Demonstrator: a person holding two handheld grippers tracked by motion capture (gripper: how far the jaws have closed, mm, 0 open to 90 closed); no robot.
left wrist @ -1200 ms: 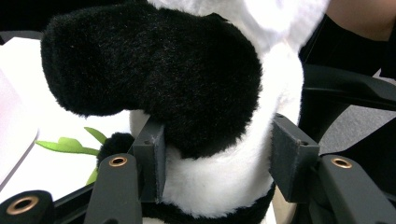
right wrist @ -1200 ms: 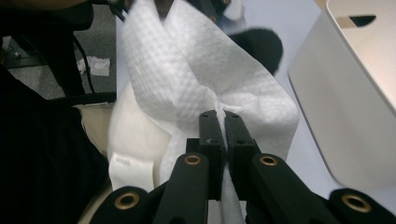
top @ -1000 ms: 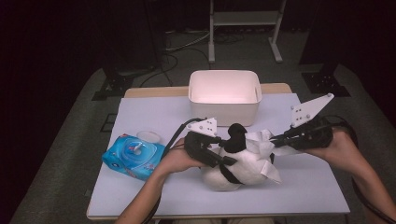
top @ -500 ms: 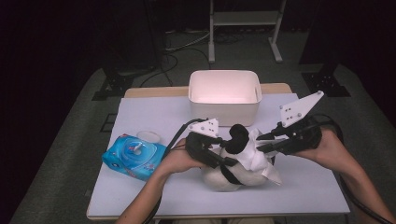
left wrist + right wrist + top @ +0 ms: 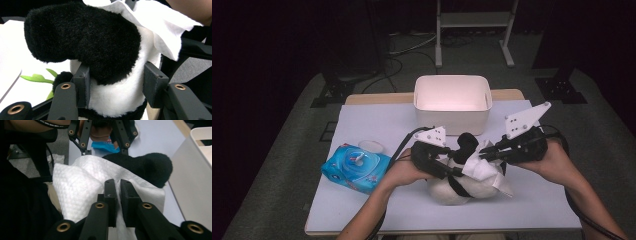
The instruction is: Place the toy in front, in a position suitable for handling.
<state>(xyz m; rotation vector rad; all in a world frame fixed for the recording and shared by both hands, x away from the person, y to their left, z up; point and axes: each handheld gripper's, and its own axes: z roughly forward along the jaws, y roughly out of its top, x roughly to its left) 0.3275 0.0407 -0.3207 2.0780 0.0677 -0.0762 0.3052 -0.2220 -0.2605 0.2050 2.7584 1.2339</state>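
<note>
left gripper (image 5: 451, 167) clamped on the plush panda (image 5: 462, 187); right gripper (image 5: 484, 156) pinching a white wipe (image 5: 484, 170), its jaws having just closed.
the furry black-and-white toy lies at the table's near centre, quilted wipe draped over it; smooth rectangular white bin (image 5: 452, 102) beyond, glossy blue wipe pack (image 5: 354, 167) to the left.

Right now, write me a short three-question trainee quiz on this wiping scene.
1. True or false: the left tongs clamp the panda plush around its body.
2. What do the right tongs pinch? A. white wipe B. blue wipe pack C. white bin
3. Fill in: the blue wipe pack lies on the table to the ____ of the plush in the high view.

Key: 1 true; the pads press into the white fur on both sides. 2 A; the white wipe is nipped between nearly closed pads, draped over the plush. 3 left. The white bin stands behind.
</note>
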